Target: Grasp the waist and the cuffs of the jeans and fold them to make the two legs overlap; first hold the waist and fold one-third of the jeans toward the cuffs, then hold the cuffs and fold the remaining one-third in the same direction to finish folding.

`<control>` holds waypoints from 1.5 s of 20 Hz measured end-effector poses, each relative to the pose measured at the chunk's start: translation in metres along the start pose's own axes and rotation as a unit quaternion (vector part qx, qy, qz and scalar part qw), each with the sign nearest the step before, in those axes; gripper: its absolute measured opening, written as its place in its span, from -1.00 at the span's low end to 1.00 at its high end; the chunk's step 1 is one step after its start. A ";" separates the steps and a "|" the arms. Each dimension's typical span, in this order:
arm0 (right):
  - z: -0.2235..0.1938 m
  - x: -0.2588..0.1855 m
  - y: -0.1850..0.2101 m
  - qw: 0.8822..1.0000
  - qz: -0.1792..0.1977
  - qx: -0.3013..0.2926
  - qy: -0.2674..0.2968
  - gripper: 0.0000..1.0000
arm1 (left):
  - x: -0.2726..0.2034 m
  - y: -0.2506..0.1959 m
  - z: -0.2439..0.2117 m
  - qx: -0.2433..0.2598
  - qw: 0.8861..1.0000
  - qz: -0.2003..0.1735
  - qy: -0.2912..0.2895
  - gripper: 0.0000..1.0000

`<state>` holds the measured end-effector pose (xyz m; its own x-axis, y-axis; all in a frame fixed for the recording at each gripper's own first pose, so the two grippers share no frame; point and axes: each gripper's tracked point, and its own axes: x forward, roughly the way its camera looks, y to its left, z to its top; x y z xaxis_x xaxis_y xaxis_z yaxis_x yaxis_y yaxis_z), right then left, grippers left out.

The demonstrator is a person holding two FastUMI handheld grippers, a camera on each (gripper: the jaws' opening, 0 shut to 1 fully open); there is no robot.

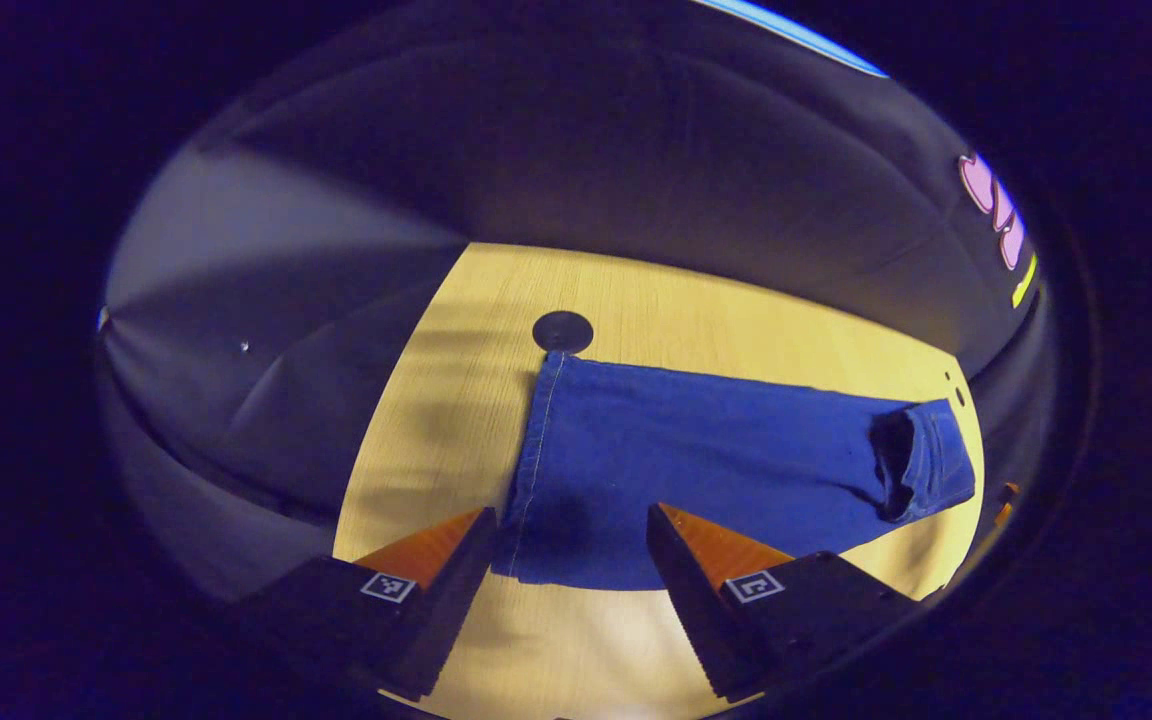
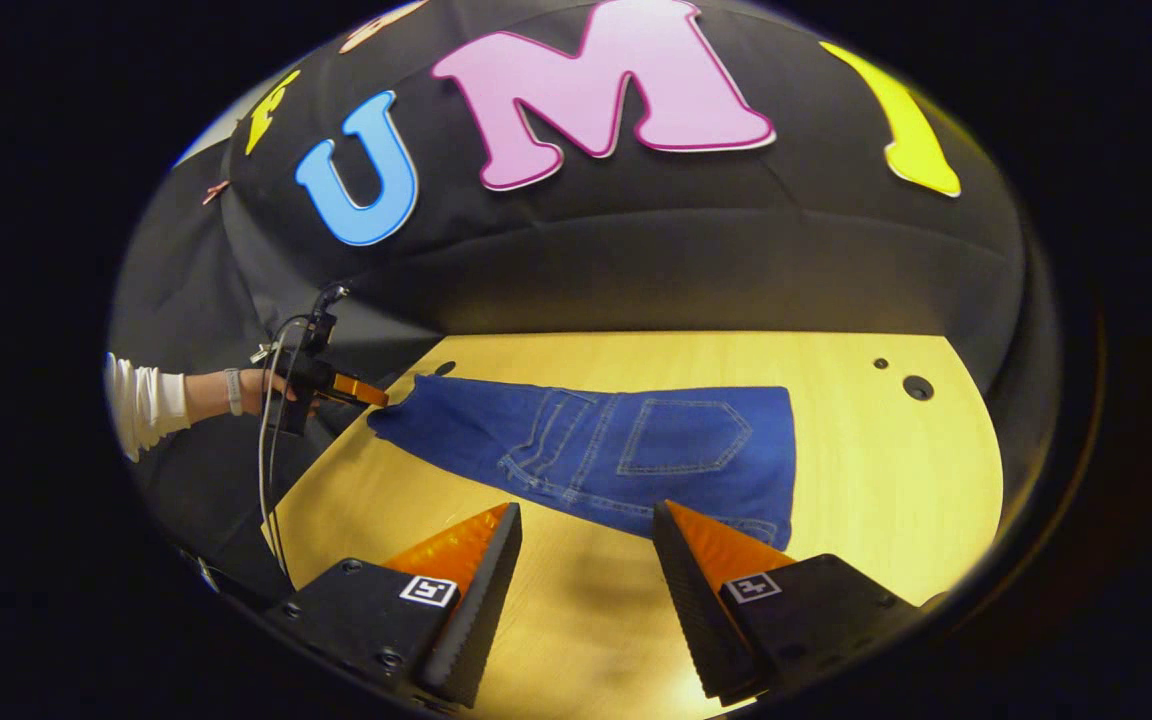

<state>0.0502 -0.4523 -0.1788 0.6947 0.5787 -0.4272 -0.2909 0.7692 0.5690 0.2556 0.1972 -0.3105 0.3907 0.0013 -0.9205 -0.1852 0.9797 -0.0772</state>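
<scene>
Jeans [image 1: 696, 470] flat on counter [image 1: 496, 330], legs overlapped.
L gripper [image 1: 571, 525] fingers spread over cuffs at 12 o'clock; R gripper [image 2: 586, 520] fingers spread, waist at 12.

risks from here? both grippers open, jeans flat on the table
1. Left gripper hangs open above the cuff end of the jeans; closing there may catch one layer only.
2. Right gripper is short of the waist.
3. Cuffs lie near the table edge and could slide off.
</scene>
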 end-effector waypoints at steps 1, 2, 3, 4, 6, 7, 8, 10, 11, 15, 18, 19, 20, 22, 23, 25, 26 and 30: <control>-0.003 0.000 -0.003 1.000 -0.005 0.001 0.004 0.62 | 0.006 0.002 -0.003 0.002 1.000 0.008 0.029 0.92; -0.004 -0.002 -0.005 1.000 -0.006 0.002 0.005 0.63 | 0.010 0.006 -0.003 0.005 0.999 0.018 0.047 0.94; -0.004 -0.005 -0.006 1.000 -0.005 0.003 0.005 0.62 | 0.013 0.005 -0.002 0.006 0.998 0.022 0.059 0.93; -0.004 -0.007 -0.007 1.000 -0.006 0.000 0.004 0.63 | 0.015 0.003 -0.009 0.005 0.996 0.033 0.079 0.92; -0.006 -0.008 -0.010 1.000 -0.007 -0.006 0.008 0.63 | 0.012 -0.003 -0.007 0.033 0.995 0.019 0.087 0.96; -0.008 -0.008 -0.011 1.000 -0.006 -0.006 0.011 0.62 | 0.006 -0.005 -0.006 0.050 0.994 0.019 0.096 0.82; -0.010 -0.008 -0.011 1.000 -0.005 -0.005 0.014 0.62 | 0.010 -0.005 -0.005 0.059 0.993 0.016 0.101 0.84; -0.009 -0.006 -0.010 1.000 -0.001 0.001 0.015 0.63 | 0.006 -0.009 -0.007 0.080 0.990 0.003 0.114 0.59; -0.008 -0.005 -0.007 1.000 0.002 0.005 0.012 0.63 | 0.006 -0.019 -0.004 0.085 0.990 -0.013 0.113 0.36; -0.003 -0.005 -0.002 1.000 0.009 0.014 0.003 0.63 | 0.009 -0.023 0.003 0.070 0.993 -0.002 0.091 -0.76; 0.000 -0.009 -0.001 1.000 0.007 0.012 -0.004 0.62 | 0.000 -0.035 0.010 0.043 0.997 -0.027 0.059 -0.87; 0.002 -0.012 0.000 1.000 0.007 0.013 -0.007 0.62 | -0.007 -0.042 0.017 0.045 0.997 -0.042 0.043 -0.87; 0.005 -0.014 0.001 1.000 0.008 0.014 -0.011 0.63 | -0.021 -0.051 0.024 0.049 0.997 -0.058 0.024 -0.87; 0.009 -0.019 0.000 1.000 0.007 0.018 -0.019 0.63 | -0.054 -0.083 0.042 0.068 0.994 -0.089 -0.013 -0.88; 0.011 -0.021 0.000 1.000 0.007 0.020 -0.022 0.63 | -0.070 -0.104 0.049 0.079 0.991 -0.105 -0.027 -0.88; 0.016 -0.027 0.002 0.999 0.009 0.025 -0.031 0.63 | -0.100 -0.146 0.060 0.099 0.983 -0.141 -0.058 -0.88; 0.018 -0.031 0.003 0.999 0.009 0.026 -0.035 0.62 | -0.112 -0.165 0.063 0.108 0.979 -0.155 -0.071 -0.88; 0.024 -0.049 0.005 0.998 0.006 0.022 -0.052 0.63 | -0.144 -0.258 0.080 0.136 0.960 -0.217 -0.112 -0.88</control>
<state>0.0304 -0.4836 -0.1378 0.7561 0.5556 -0.3459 -0.2728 0.7480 0.6051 0.3193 -0.0398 -0.1271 0.5674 -0.4057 -0.7166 0.2695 0.9138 -0.3040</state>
